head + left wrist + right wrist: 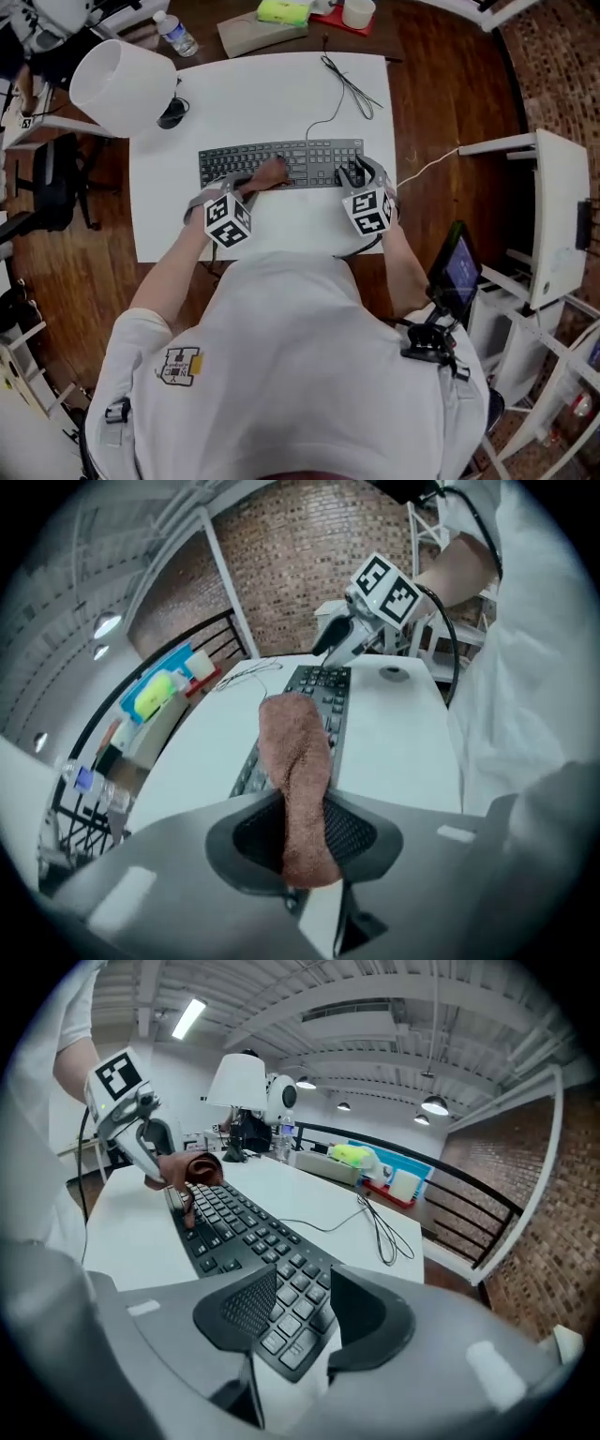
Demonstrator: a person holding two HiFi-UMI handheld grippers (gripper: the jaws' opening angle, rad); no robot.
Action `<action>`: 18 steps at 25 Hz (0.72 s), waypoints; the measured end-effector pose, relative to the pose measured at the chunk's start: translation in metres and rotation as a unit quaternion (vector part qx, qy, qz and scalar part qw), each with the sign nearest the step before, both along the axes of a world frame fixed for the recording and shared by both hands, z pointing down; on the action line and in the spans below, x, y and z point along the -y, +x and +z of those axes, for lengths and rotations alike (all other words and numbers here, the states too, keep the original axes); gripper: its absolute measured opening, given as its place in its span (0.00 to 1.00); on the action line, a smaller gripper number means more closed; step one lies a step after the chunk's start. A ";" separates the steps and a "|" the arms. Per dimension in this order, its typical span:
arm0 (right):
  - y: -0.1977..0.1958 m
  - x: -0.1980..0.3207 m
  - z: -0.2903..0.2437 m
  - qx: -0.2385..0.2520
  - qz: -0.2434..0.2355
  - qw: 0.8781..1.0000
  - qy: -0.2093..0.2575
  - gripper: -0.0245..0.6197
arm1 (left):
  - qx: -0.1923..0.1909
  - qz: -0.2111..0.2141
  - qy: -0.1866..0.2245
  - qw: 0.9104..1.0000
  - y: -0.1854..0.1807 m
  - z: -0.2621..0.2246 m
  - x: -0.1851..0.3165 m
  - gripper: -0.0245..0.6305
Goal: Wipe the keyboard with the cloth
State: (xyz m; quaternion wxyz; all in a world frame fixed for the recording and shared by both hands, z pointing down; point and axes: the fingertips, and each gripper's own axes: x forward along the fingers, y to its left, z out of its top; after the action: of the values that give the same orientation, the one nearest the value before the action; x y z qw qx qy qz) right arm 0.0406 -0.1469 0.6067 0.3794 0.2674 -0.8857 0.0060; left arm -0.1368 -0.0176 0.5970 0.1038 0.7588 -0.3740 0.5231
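A white rectangular table fills the middle of the head view, standing on a dark wooden floor. A person in a white shirt leans over its near edge, one gripper in each hand. A white drum-shaped lampshade sits tilted at the table's far left corner. A black flat keyboard lies crosswise on the table, nearer the person than the lampshade. The right gripper hangs at the keyboard's right end with its jaws apart; the corner keys show between them, and the pads do not appear to press on anything. The left gripper is clamped on a reddish-brown terry cloth, whose free end hangs forward and rests on the keys just left of the keyboard's middle. A thin black cable runs from the keyboard's far edge and loops towards the table's far side. A clear plastic bottle lies beyond the lampshade.
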 end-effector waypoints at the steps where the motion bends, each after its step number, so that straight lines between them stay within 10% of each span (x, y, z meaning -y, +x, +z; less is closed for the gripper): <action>1: 0.009 -0.001 0.003 -0.005 0.006 1.000 -0.001 0.31 | -0.002 0.024 0.003 1.000 0.017 -0.001 0.018 0.19; 11: 0.043 -0.016 0.015 -0.001 0.047 0.999 -0.023 0.31 | 0.045 0.234 -0.021 0.971 0.173 0.018 0.153 0.19; 18: 0.043 -0.018 0.015 -0.007 0.038 0.999 -0.027 0.31 | 0.098 0.224 -0.075 0.967 0.169 0.042 0.160 0.19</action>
State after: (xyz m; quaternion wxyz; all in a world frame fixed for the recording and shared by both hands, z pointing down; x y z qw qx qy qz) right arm 0.0833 -0.1290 0.6218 0.3922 0.2903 -0.8718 0.0421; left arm 0.0322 -0.1775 0.6392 0.0036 0.7581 -0.1625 0.6315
